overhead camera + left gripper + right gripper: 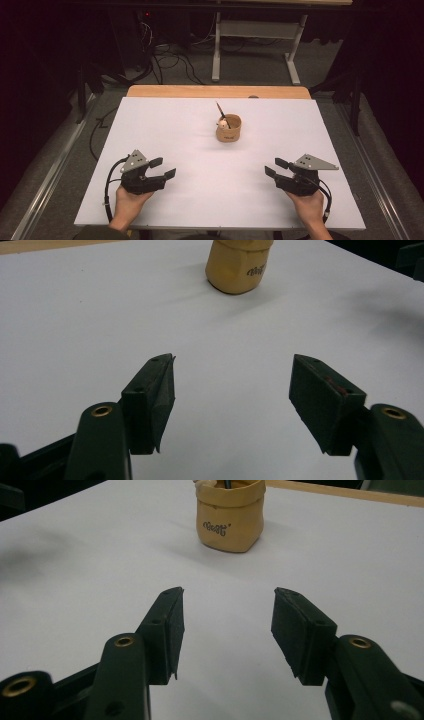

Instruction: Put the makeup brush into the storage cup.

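While both grippers rest low at the near corners of the white sheet (165, 120), nothing has been handled yet as far as I can judge: the tan pouch (228, 128) stands upright past the middle of the sheet, well apart from both, with a dark stick (220, 110) and a small pale thing (221, 122) poking out of its mouth. All the work looks to be ahead; a reach to the pouch comes first, I'd guess.

Left gripper (162, 168): jaws spread wide, nothing between them, bare sheet beyond in the left gripper view, pouch (236, 265) up ahead.

Right gripper (276, 167): jaws likewise apart and empty, pads clear of everything; in the right gripper view the pouch (230, 517) sits straight ahead, lettering facing the camera.

Both aim inward toward the pouch. Neither touches it.
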`<state>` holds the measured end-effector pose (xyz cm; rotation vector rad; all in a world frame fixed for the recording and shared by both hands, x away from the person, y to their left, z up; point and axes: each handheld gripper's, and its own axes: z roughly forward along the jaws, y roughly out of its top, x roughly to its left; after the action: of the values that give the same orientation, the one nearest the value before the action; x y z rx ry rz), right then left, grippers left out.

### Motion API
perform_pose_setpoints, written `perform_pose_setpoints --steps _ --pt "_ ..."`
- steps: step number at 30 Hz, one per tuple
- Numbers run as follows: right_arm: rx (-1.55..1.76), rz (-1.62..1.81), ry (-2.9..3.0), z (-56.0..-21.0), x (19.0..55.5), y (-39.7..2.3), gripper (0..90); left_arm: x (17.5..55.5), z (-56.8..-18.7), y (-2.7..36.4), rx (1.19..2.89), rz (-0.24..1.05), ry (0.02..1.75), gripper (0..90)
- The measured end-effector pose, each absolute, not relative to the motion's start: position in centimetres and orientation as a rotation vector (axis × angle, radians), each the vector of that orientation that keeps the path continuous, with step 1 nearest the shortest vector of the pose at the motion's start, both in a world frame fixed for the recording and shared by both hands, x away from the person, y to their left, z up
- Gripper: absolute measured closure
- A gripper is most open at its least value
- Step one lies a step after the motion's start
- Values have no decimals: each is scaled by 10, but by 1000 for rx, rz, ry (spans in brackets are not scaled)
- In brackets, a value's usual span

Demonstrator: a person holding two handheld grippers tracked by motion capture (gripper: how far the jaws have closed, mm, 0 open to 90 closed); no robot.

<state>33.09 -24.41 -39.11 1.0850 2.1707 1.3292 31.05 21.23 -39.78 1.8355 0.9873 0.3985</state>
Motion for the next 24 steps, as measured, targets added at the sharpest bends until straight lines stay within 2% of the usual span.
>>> perform_pose_setpoints --steps 24 --pt "1130 1271 2177 -401 336 -245 483 311 -398 212 1833 399 988 353"
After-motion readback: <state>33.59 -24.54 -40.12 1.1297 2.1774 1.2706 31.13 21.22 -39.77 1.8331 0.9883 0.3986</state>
